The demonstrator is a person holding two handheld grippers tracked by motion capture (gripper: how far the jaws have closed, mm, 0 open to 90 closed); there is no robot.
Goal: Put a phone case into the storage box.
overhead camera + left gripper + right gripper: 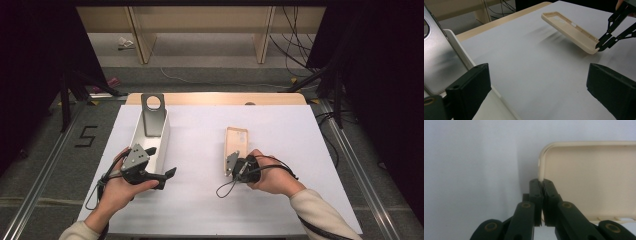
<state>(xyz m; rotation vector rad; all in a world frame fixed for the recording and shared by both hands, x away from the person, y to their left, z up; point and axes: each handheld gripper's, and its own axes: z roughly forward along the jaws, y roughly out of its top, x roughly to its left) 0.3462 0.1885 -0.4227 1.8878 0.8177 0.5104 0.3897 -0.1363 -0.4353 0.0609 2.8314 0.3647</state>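
Right gripper (231, 163) low over the white counter (200, 200), fingers (536, 195) pinched together on the near side wall of a cream phone case (236, 145). Case lifted at that end and tilted, open side up, far end lower toward the counter surface; shadow beneath it in the left gripper view. Inside of the case (589, 182) bare, smooth, raised rim all round. Seen from the left gripper view, same case (569, 31) slanting in the air, gripped at its corner by the thin black linkage of the right gripper (606, 41).

Left gripper (170, 172) just beside a long white tray (162, 145) on the left of the counter, fingers (469, 92) wide apart, holding nothing. In the tray, a grey metal plate (152, 117) with a round hole near its top, leaning upright at the far end; lower edge of that plate (439, 65) resting inside the tray wall (461, 53).
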